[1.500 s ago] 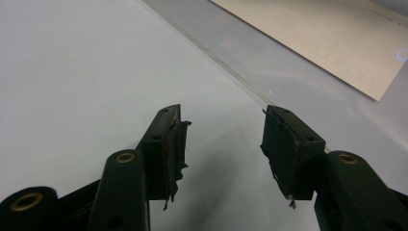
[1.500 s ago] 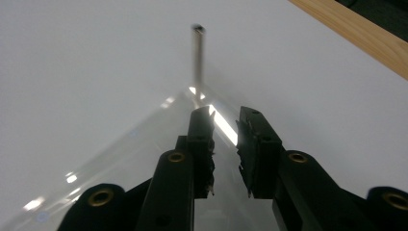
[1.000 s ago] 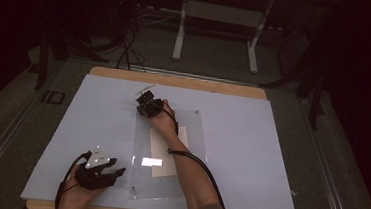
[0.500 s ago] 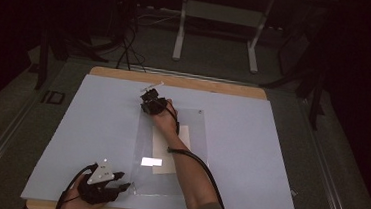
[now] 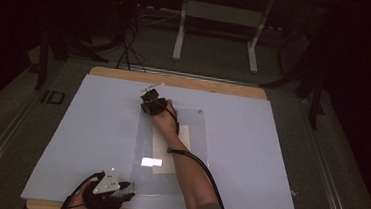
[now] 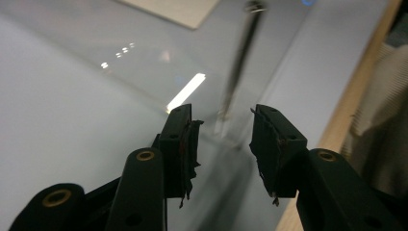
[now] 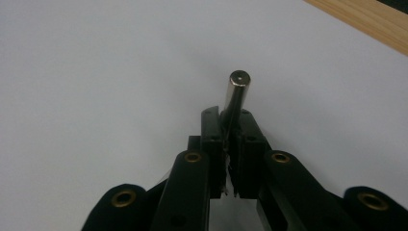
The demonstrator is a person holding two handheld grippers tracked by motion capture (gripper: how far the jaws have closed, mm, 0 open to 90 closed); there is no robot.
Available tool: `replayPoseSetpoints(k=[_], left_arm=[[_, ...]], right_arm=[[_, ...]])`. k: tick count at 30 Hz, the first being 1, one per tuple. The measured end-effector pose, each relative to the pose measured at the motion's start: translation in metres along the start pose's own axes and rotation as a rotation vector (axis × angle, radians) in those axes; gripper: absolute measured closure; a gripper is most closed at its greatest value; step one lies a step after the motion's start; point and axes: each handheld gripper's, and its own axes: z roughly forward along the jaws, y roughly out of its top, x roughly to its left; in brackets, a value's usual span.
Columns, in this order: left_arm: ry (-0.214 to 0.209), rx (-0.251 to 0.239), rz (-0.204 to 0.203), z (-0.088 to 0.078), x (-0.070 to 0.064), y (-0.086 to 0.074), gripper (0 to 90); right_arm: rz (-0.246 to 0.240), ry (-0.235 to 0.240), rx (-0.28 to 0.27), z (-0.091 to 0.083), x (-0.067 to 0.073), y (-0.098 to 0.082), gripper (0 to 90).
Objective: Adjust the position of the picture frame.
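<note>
Right gripper [image 7: 230, 126] clamps a slim metal pen [image 7: 236, 94] near the clear plastic sheet's [image 5: 197, 135] far edge. Left gripper [image 6: 222, 139], half-open and just closing, empty, approaches the sheet's near corner, probably to steady it.

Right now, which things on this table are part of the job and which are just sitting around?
In use: metal rod clamped in right gripper; clear sheet and paper under it; left gripper, jaws closing at the sheet's corner.

Idle: table; stand behind.

A pale blue mat [image 5: 96, 132] covers the wooden table [image 5: 185, 82]; a metal stand [image 5: 220, 17] sits behind.
</note>
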Motion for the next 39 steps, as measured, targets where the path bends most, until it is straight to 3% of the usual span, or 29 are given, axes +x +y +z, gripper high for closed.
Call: replayPoseSetpoints(k=[2, 5, 7, 9, 12, 14, 16, 27, 32, 34, 39], left_arm=[[0.045, 0.014, 0.014, 0.006, -0.002, 0.006, 58.6], [0.014, -0.009, -0.014, 0.005, 0.003, 0.005, 56.6], [0.021, -0.047, -0.010, 0.001, -0.001, 0.005, 67.6], [0.026, -0.067, 0.007, 0.000, -0.004, 0.008, 62.7], [0.037, -0.048, 0.044, 0.007, -0.009, 0.012, 68.4], [0.067, -0.021, 0.061, 0.012, -0.009, 0.014, 75.0], [0.051, -0.028, 0.032, 0.011, -0.005, 0.013, 82.5], [0.089, -0.036, 0.001, 0.010, -0.011, 0.012, 84.9], [0.065, -0.087, -0.011, 0.006, -0.008, 0.011, 85.1], [0.077, -0.110, -0.031, 0.001, -0.004, 0.010, 85.1], [0.164, -0.168, -0.110, -0.020, 0.015, 0.003, 84.8]], right_arm=[[-0.004, 0.003, -0.002, 0.000, 0.000, 0.000, 85.4], [0.002, -0.008, -0.014, 0.000, 0.000, -0.002, 85.2], [0.002, -0.005, -0.021, 0.001, 0.000, -0.002, 84.7], [-0.006, -0.004, -0.020, 0.001, 0.000, -0.002, 84.5], [-0.011, -0.006, -0.025, 0.002, 0.000, -0.002, 84.3], [-0.006, -0.009, -0.028, 0.002, 0.000, -0.002, 84.2], [0.000, -0.013, -0.029, 0.002, 0.001, -0.002, 84.4], [-0.008, -0.024, -0.021, 0.003, 0.002, -0.002, 85.3], [-0.104, -0.056, 0.014, 0.000, 0.007, 0.001, 84.5], [-0.095, -0.058, -0.002, -0.005, 0.003, 0.003, 84.6], [-0.033, -0.082, -0.030, -0.024, -0.021, 0.003, 84.5]])
